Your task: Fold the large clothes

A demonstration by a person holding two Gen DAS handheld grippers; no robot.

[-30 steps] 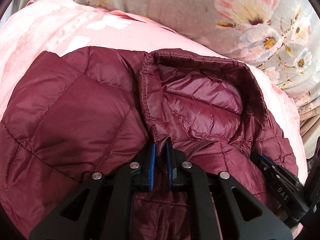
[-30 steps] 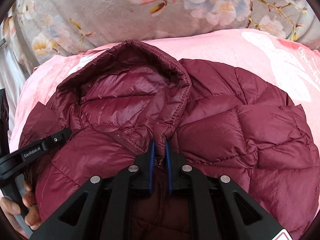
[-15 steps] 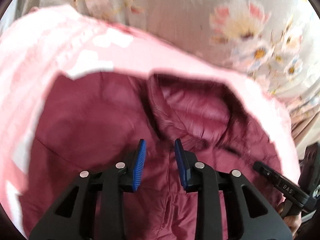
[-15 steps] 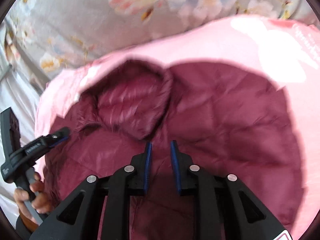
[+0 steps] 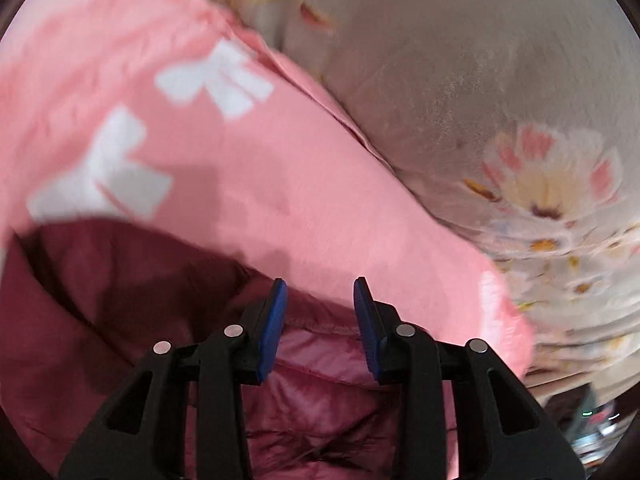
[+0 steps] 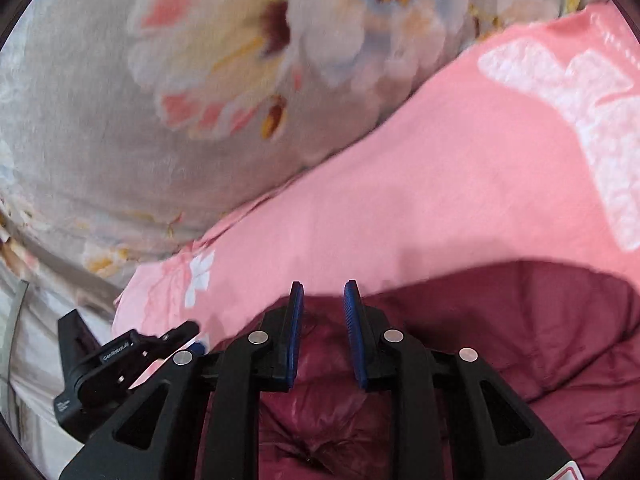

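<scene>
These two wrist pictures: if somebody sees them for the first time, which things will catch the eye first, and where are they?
The dark red puffer jacket fills the lower part of both views, lying on a pink blanket with white shapes. In front, the left gripper and the right gripper hang open over the jacket's top edge, blue pads showing. Behind the blanket lies a grey floral cloth with large pale flowers.

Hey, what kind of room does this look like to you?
Probably a bedroom, with the work done on a bed. A maroon puffer jacket lies on a pink quilt with white prints, and past it is soft grey bedding printed with large flowers.
</scene>
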